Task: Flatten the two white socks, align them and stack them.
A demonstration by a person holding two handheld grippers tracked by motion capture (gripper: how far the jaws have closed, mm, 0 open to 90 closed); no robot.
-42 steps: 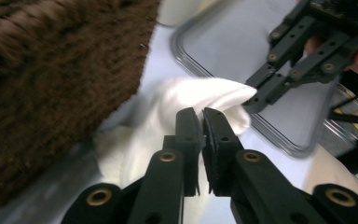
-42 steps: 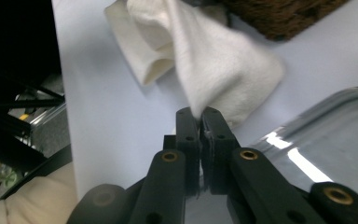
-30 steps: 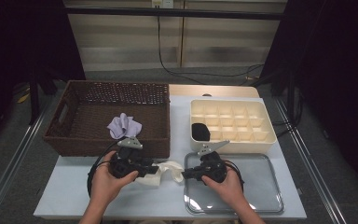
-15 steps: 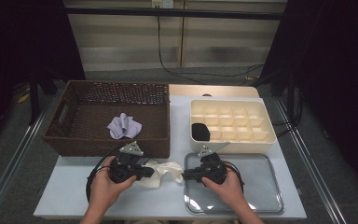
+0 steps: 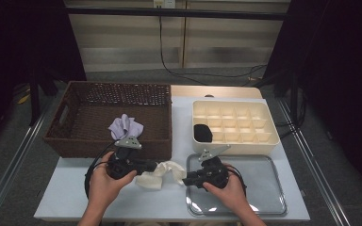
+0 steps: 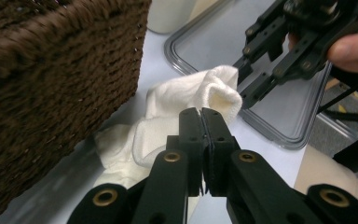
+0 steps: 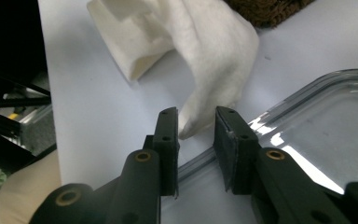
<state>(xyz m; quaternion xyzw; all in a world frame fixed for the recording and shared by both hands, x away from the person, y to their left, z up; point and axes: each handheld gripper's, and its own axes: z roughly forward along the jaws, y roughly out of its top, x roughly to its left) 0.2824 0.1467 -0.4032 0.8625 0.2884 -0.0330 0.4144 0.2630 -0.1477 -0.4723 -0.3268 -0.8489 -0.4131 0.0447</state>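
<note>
A: Just in front of the brown wicker basket [image 5: 108, 117], on the white tabletop [image 5: 66, 197], lies the cream sock [image 5: 162, 173]; we hold one end of it with the left hand-held gripper [image 5: 152, 165]. Its jaws meet tight in the left gripper view, and the sock [image 6: 177, 112] bulges directly beyond their tips.

B: And the right hand-held gripper [image 5: 185, 181]?

A: Its jaws have just been opening. In the right gripper view they stand apart, with the sock's [image 7: 205, 56] far tip hanging between them, pads not pressing.

B: What could go wrong?

A: We judge three risks. With one end freed, the sock may slump and unfold beside the basket. The left pinch looks shallow, so a pull could slip it off the fabric. The loose tip may also drape over the rim of the grey tray [image 5: 268, 207], which sits right of the basket, and snag.

B: What is hard to make out?

A: How much cloth the left jaws hold is hidden behind their own tips. The basket hides part of the lilac cloth [image 5: 125, 126]. A dark item [image 5: 202, 133] in the cream compartment box [image 5: 264, 120] cannot be identified.
</note>
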